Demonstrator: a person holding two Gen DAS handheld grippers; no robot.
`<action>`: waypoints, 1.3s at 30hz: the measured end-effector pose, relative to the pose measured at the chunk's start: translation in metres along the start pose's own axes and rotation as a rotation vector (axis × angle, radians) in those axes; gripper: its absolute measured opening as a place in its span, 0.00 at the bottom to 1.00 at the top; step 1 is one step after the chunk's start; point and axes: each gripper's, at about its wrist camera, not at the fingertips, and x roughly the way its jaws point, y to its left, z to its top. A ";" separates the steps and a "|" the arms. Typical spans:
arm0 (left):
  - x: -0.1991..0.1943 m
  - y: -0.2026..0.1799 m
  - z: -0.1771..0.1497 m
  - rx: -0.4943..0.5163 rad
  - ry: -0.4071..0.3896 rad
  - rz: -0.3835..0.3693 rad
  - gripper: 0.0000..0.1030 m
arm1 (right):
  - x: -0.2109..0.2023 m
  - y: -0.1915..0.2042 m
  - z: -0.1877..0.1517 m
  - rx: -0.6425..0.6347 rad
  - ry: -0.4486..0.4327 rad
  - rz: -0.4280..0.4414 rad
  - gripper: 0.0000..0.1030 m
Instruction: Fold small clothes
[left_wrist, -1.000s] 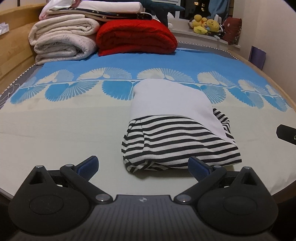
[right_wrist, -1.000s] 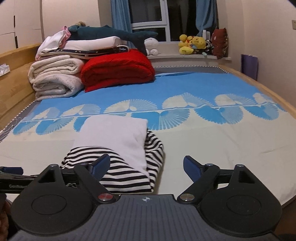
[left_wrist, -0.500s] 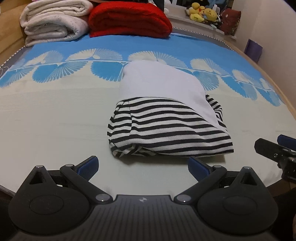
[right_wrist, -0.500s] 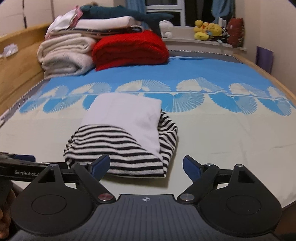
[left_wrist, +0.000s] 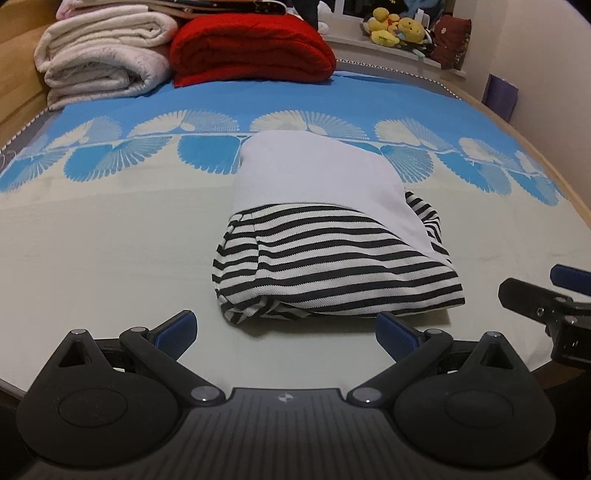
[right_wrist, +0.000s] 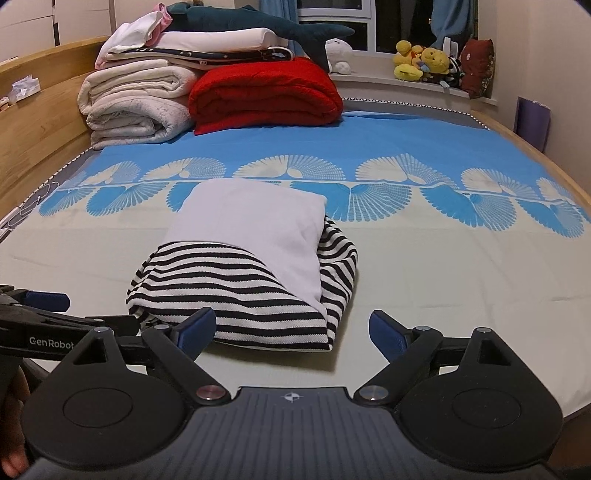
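Your left gripper (left_wrist: 286, 328) has its jaws spread wide and holds nothing; both blue pads hover just short of the near edge of the striped garment (left_wrist: 332, 269), one pad off each lower corner of the bundle. Your right gripper (right_wrist: 291, 330) is likewise spread and empty. Its left pad sits just in front of the garment's near hem, so close in the right wrist view that you cannot tell whether it touches, while its right pad hangs over bare bed sheet (right_wrist: 461, 280) beside the bundle.

The garment lies on the pale part of the sheet, directly ahead of both grippers and between them. It is already a compact packet: a striped layer wraps the front, a plain white panel (right_wrist: 255, 221) lies over the top and back, and a rounded striped bulge sticks out on its right side.

By the look of it, most of the folding is done. What seems left is tidying that loose right bulge and the slightly ragged lower left corner, or making one last fold, and then setting the piece aside.

Farther off, at the head of the bed, folded cream blankets (right_wrist: 136, 107) and a red blanket (right_wrist: 266, 96) are stacked well apart from your work.
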 end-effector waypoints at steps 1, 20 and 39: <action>0.000 0.001 0.000 -0.005 0.002 -0.001 1.00 | 0.000 0.000 0.000 0.000 0.000 0.000 0.88; -0.001 0.007 0.005 -0.030 -0.004 0.020 1.00 | 0.000 0.000 -0.001 -0.004 0.001 -0.002 0.88; 0.000 0.006 0.005 -0.025 -0.007 0.031 1.00 | 0.000 0.001 0.000 -0.003 0.001 -0.003 0.88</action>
